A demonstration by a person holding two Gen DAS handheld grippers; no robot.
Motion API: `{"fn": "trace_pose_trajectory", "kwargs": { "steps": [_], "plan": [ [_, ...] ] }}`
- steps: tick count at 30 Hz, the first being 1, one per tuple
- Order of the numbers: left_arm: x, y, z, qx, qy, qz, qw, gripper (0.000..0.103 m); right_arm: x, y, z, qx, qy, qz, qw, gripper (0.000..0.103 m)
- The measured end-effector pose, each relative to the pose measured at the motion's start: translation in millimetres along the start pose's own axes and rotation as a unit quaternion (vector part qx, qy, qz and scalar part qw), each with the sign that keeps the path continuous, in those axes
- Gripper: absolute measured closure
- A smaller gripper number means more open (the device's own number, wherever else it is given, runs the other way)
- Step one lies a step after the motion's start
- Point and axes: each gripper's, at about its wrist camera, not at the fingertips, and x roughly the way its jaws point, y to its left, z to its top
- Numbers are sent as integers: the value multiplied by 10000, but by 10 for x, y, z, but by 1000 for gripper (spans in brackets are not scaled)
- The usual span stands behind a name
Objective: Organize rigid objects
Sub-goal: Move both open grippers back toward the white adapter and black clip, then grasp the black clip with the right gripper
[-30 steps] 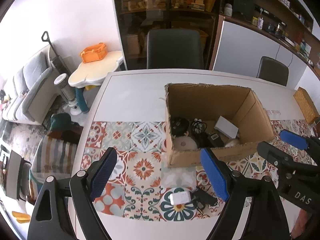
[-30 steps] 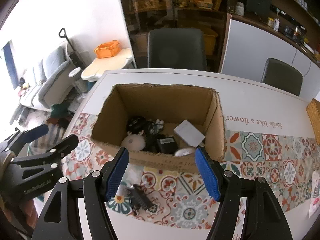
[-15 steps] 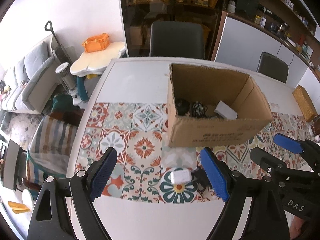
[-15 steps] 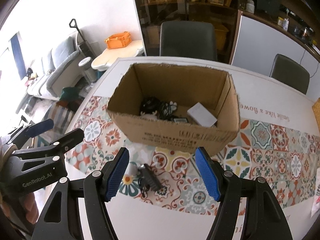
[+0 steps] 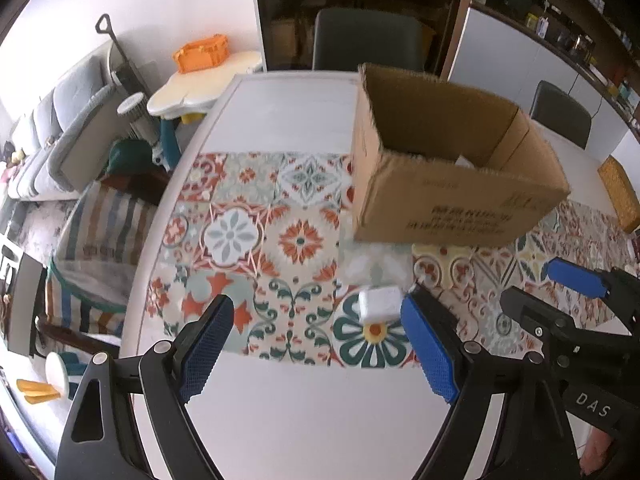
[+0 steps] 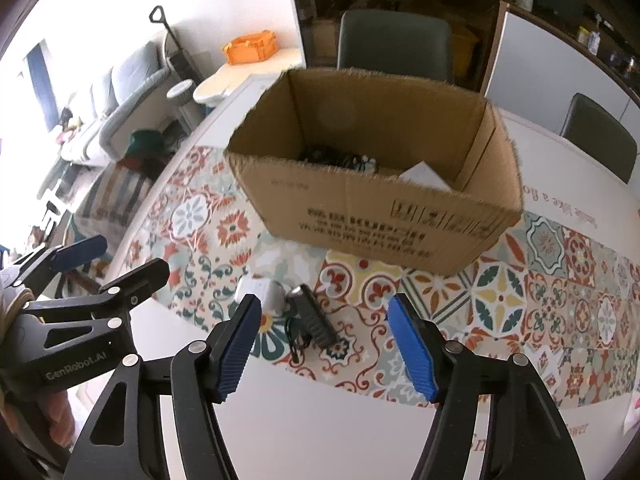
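Observation:
An open cardboard box (image 5: 452,176) (image 6: 380,216) stands on the patterned table runner and holds dark cables and a white box. In front of it lie a small white adapter (image 5: 379,303) (image 6: 260,290) and a black device with a cord (image 6: 312,318). My left gripper (image 5: 316,344) is open and empty, with the adapter just inside its right finger. My right gripper (image 6: 326,346) is open and empty, with the black device between its fingers, low over the table.
The white table (image 5: 304,412) carries the tiled runner (image 5: 256,236). A woven basket (image 5: 620,192) sits at the right edge. Dark chairs (image 6: 394,46) stand behind the table. A sofa and a small side table with an orange crate (image 5: 202,54) are to the left.
Both grippers have dropped lower and pulled back toward the table's near edge. The box's inside is now mostly hidden behind its front wall. The adapter and black device look nearer.

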Motion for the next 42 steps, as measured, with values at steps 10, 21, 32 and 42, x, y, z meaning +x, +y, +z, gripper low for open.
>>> {"fn": "trace_pose_trajectory", "kwargs": {
  "steps": [10,21,32,42],
  "plan": [
    [267,51,-258,-207,514,-130,9984,17,263,58,-144,-141,403,38,9991,42],
    [549,59,-413,-263,920,-130,9953,17,566,121,-226,-376,756,65,9964,47],
    [795,7,-486,-209,1201,-114,9925,17,876,126,-247,-608,1075,29,9923,53],
    [952,7,-516,-251,1380,-127,9900,17,1140,147,-235,-768,1318,-26,9883,57]
  ]
}}
